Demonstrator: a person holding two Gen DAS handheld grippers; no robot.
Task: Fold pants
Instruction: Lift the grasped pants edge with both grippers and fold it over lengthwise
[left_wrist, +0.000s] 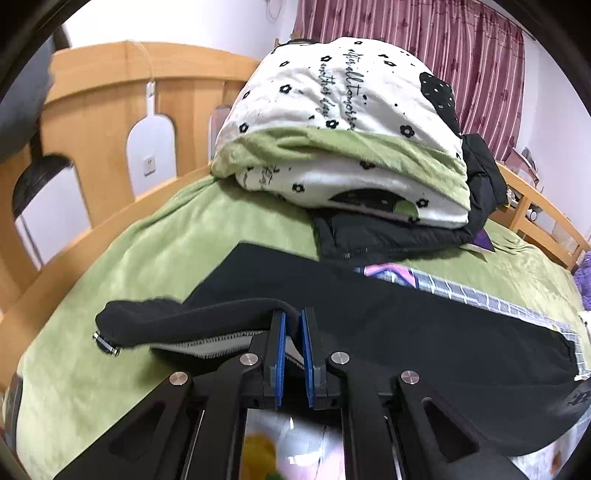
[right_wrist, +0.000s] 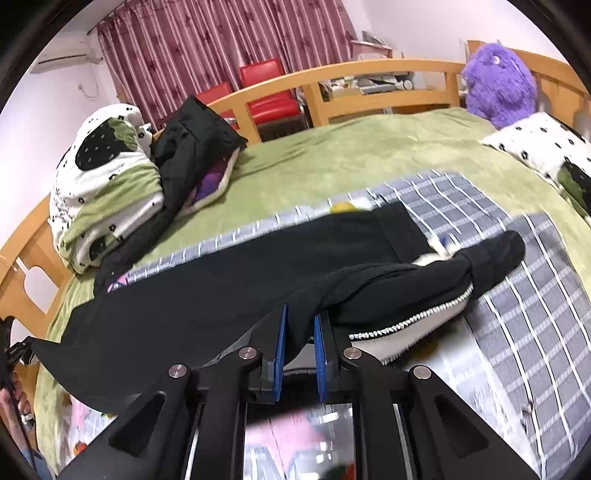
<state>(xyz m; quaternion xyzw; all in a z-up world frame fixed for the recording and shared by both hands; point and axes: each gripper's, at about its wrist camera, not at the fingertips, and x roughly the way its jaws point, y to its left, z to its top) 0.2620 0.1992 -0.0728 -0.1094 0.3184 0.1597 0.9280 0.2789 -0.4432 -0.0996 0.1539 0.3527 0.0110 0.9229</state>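
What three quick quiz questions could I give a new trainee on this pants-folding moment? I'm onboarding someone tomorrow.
1. True or false: the left gripper is open and clear of the fabric.
2. What does the right gripper pinch?
A. the purple plush toy
B. the black pants
C. the plaid blanket
3. Fill in: the pants lie partly on a grey plaid blanket spread over a ____ bed cover.

Key
1. False: its blue pads are closed on a bunched edge of the pants.
2. B
3. green
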